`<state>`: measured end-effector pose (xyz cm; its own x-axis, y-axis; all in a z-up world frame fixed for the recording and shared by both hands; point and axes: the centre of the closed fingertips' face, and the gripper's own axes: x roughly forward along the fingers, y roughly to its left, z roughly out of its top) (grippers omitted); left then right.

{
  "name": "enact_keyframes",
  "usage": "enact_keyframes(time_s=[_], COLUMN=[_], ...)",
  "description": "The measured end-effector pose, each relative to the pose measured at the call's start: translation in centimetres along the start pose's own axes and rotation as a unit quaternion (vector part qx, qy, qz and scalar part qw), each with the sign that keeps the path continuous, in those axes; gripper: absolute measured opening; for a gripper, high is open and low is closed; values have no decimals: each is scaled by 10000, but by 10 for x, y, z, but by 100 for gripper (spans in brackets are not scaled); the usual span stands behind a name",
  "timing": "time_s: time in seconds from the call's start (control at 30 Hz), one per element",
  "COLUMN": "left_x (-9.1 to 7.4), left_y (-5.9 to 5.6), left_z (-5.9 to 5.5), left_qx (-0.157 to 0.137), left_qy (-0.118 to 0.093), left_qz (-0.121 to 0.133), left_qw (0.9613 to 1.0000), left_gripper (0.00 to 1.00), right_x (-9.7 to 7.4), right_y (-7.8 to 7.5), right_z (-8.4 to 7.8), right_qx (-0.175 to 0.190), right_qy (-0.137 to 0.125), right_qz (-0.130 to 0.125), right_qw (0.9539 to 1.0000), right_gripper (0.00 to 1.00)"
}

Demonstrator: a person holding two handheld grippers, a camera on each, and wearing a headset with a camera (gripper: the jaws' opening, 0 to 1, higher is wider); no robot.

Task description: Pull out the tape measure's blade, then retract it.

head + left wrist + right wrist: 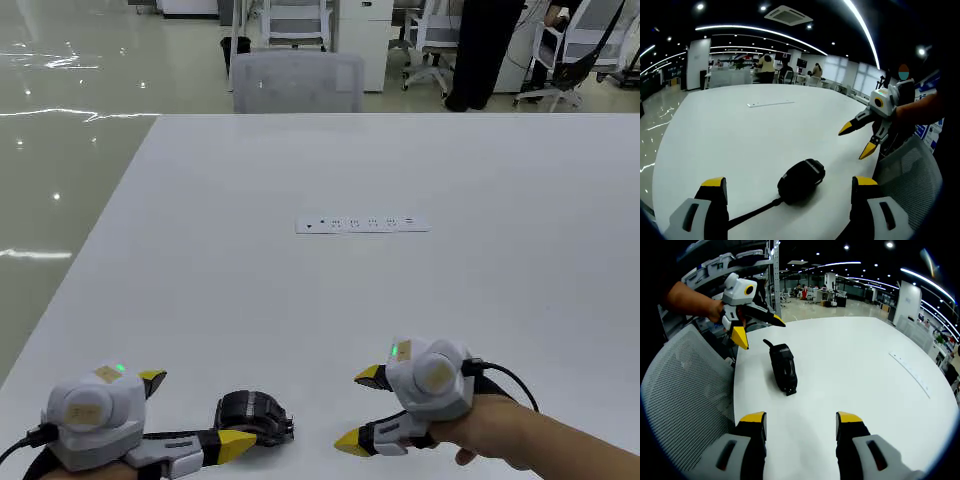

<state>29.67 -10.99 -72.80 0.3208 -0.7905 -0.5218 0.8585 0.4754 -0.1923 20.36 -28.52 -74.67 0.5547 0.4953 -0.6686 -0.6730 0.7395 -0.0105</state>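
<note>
- Jaws spread wide on left gripper (195,412), bottom left of head view; tape (250,412) lies just ahead between them, not pinched.
- Right gripper (358,410), bottom centre-right, jaws also spread, apart from tape.
- Tape sits near table (300,300) front edge; bare top runs up to power strip (362,224) at centre.
</note>
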Motion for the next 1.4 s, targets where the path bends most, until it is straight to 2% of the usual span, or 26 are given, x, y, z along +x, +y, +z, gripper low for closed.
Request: enact_keyframes(time_s=[0.17, 0.23, 0.37, 0.47, 0.57, 0.73, 0.83, 0.87, 1.0, 1.17, 1.27, 1.3, 1.37, 1.4], left_x=[-11, -16, -24, -27, -32, -32, -33, -34, -37, -39, -39, -40, -40, -40], left_y=[5, 10, 11, 12, 5, -2, -6, -8, -3, 1, 2, 3, 1, 2], left_z=[-3, -3, -4, -7, -3, -8, -11, -10, -9, -10, -11, -9, -9, -10], left_qx=[60, 106, 0, 41, 124, 342, 346, 354, 324, 406, 441, 519, 411, 444], left_qy=[-62, -10, -10, 6, -77, 86, 115, 66, 14, 29, 32, -45, -67, -27], left_qz=[-41, 74, 67, 58, -1, -32, -174, -193, -81, -42, -29, 3, -78, -33], left_qw=[10000, 9999, 10000, 10000, 9999, 9994, 9992, 9992, 9994, 9992, 9990, 9986, 9991, 9990], left_gripper=[100, 100, 100, 100, 100, 100, 100, 100, 100, 100, 100, 100, 100, 100], right_x=[-33, -45, -63, -76, -89, -106, -114, -116, -128, -137, -136, -136, -136, -137], right_y=[-10, -16, -25, -30, -34, -36, -36, -35, -32, -31, -31, -32, -32, -33], right_z=[-20, -26, -38, -45, -55, -67, -76, -80, -98, -112, -115, -115, -112, -110], right_qx=[284, 439, 585, 672, 775, 890, 914, 886, 928, 1073, 1123, 1119, 1115, 1113], right_qy=[-102, -210, -253, -306, -341, -380, -388, -364, -318, -269, -271, -275, -302, -339], right_qz=[-354, -522, -720, -865, -979, -1137, -1228, -1251, -1364, -1488, -1507, -1510, -1526, -1532], right_qw=[9989, 9975, 9954, 9935, 9916, 9888, 9875, 9875, 9858, 9827, 9818, 9818, 9815, 9813], right_gripper=[62, 65, 69, 74, 77, 86, 91, 92, 99, 100, 100, 100, 100, 100])
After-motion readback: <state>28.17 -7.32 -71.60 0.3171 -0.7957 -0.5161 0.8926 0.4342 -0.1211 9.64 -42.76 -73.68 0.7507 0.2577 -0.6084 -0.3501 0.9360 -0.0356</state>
